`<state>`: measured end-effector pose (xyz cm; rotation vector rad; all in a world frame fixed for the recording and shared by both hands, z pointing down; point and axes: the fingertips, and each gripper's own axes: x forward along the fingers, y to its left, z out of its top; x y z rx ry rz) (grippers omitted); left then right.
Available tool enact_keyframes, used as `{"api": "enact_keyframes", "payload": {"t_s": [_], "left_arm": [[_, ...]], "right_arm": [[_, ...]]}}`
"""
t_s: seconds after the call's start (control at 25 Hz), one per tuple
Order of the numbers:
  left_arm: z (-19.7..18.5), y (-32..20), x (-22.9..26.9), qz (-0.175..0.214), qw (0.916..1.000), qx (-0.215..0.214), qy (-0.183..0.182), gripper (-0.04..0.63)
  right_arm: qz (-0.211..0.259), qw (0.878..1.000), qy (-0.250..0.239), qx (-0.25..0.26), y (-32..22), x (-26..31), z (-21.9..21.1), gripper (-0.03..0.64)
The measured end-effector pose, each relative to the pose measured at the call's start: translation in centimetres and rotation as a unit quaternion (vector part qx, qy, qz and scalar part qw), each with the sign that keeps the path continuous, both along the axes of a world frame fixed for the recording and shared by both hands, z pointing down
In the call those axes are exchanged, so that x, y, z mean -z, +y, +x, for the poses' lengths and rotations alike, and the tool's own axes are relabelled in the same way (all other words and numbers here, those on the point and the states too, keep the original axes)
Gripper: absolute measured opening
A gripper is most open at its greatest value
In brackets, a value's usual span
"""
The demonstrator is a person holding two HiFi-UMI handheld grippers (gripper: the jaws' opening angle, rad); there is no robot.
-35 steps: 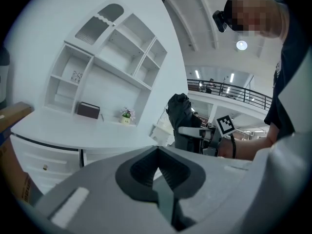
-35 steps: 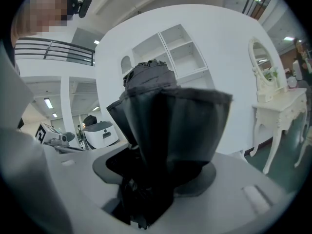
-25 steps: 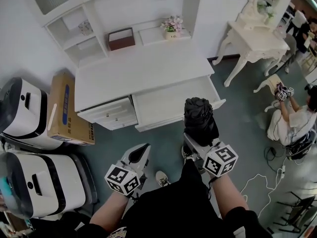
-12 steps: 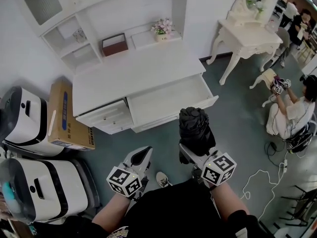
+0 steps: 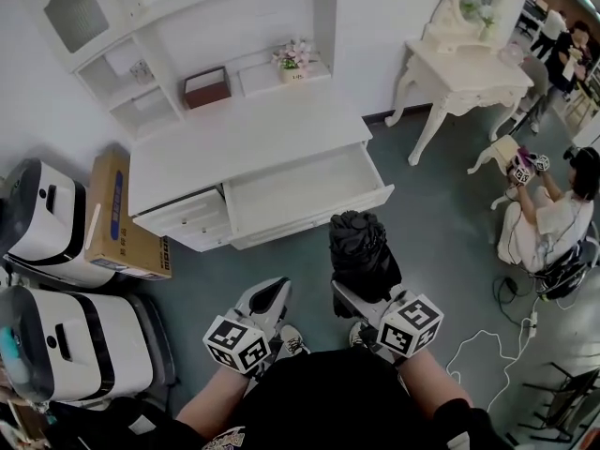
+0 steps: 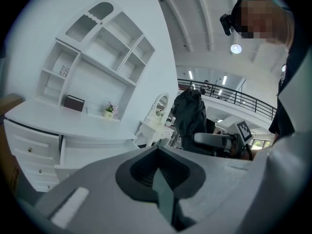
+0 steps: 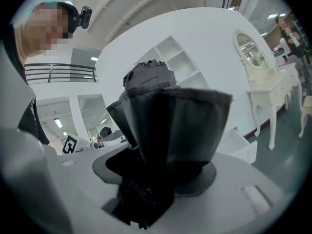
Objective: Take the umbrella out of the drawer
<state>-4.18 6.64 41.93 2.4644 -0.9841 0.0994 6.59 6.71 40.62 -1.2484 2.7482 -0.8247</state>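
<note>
Umbrella (image 5: 361, 251) farther from open drawer (image 5: 300, 193), desk (image 5: 244, 139)

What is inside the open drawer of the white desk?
Only its bare white bottom shows in the drawer; nothing lies there. Its back part is covered by the desktop, so I cannot see it. The black umbrella is outside, held in the right tongs.

Umbrella (image 5: 359, 251): black, folded, fabric bunched, upright, outside the drawer, at its 5 o'clock.
Drawer (image 5: 309, 193): white, pulled open.
</note>
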Motion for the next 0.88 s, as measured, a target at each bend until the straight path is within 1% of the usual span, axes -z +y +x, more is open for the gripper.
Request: {"api": "enact_keyframes", "payload": {"t_s": [0.36, 0.64, 0.88], "left_arm": [[3.8, 1.1, -0.6, -0.013, 0.9999, 0.008, -0.005, 0.001], [6.2, 1.3, -0.5, -0.01, 0.9998, 0.018, -0.003, 0.001], [7.6, 2.4, -0.7, -0.011, 0.9993, 0.036, 0.001, 0.001]], "right_arm": [[-0.009, 0.999, 0.001, 0.031, 1.3, -0.9, 2.8, 0.273], [-0.015, 0.998, 0.002, 0.061, 1.8, -1.4, 3.8, 0.273], [-0.012, 0.996, 0.004, 0.084, 2.4, -1.5, 4.8, 0.273]]}}
